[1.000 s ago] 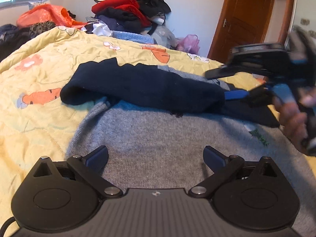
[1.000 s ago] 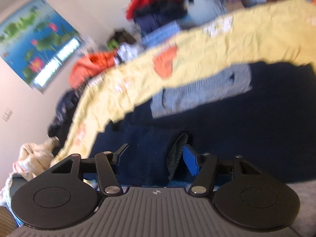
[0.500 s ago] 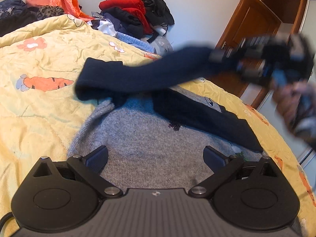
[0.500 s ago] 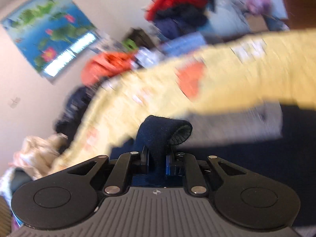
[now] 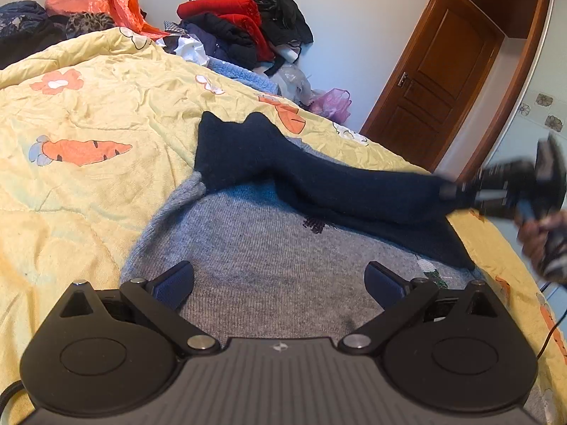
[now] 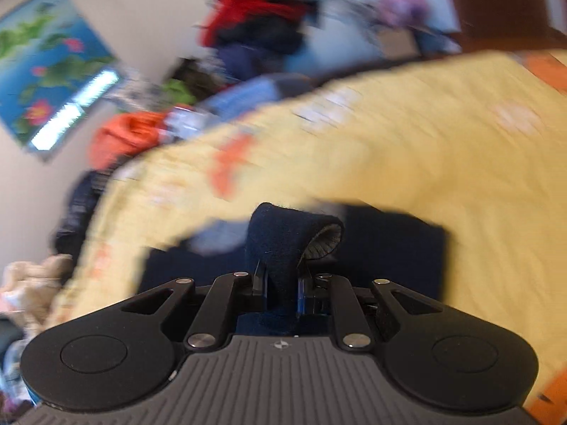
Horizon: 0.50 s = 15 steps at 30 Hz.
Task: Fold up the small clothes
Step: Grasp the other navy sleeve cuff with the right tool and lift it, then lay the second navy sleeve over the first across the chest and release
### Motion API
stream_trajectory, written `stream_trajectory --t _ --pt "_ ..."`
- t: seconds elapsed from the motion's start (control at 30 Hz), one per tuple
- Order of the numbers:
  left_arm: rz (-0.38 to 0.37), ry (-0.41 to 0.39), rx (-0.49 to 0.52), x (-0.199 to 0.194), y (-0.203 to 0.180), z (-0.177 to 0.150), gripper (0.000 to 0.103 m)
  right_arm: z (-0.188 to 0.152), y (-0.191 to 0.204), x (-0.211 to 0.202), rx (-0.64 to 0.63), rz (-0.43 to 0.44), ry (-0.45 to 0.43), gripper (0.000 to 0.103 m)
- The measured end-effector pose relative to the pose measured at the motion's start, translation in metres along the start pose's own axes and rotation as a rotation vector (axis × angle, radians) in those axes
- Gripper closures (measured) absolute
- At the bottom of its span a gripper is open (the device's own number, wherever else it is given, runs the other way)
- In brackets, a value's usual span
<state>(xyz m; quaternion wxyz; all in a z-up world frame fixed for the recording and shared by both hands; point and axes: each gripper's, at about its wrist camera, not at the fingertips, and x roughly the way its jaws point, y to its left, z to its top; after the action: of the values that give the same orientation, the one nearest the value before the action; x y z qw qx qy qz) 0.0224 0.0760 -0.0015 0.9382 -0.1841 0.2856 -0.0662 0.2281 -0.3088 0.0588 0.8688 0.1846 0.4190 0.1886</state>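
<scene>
A yellow bedspread [image 5: 106, 184] printed with carrots and flowers covers a bed; on it lies a small grey sweater with navy sleeves [image 5: 262, 248], spread mostly flat, its grey body toward the viewer; nothing about it looks folded yet, so the task seems to be at its very start, with the sleeves and then the body left to fold.

At the left, the left gripper [image 5: 279, 285] hovers low over the grey body near its hem, its jaws spread wide with nothing between them; the knit lies directly beneath and ahead of it, though whether the fingers touch the cloth cannot be told.

Further right, one navy sleeve [image 5: 354, 191] stretches from the shoulder, across the sweater's upper part, toward the bed's right edge, lifted off the surface at its far end.

At the far right, blurred, the right gripper [image 5: 460, 191] is clamped on the sleeve's cuff [image 6: 283, 244]; the close view shows the navy cuff pinched between the closed fingers, its end curling over above them; a hand [image 5: 544, 244] grasps the handle.

A heap of clothes [image 5: 244, 24] sits beyond the bed, against the wall.
</scene>
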Motion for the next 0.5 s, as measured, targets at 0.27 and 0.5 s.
stream_trajectory --t 0.27,0.5 --pt "0.022 0.008 0.028 0.003 -0.004 -0.001 0.000 -0.016 -0.016 0.009 -0.016 -0.058 0.002 0.084" --pt "0.027 0.011 0.036 0.003 -0.004 -0.001 0.000 -0.004 -0.030 0.020 -0.026 -0.114 0.071 0.077"
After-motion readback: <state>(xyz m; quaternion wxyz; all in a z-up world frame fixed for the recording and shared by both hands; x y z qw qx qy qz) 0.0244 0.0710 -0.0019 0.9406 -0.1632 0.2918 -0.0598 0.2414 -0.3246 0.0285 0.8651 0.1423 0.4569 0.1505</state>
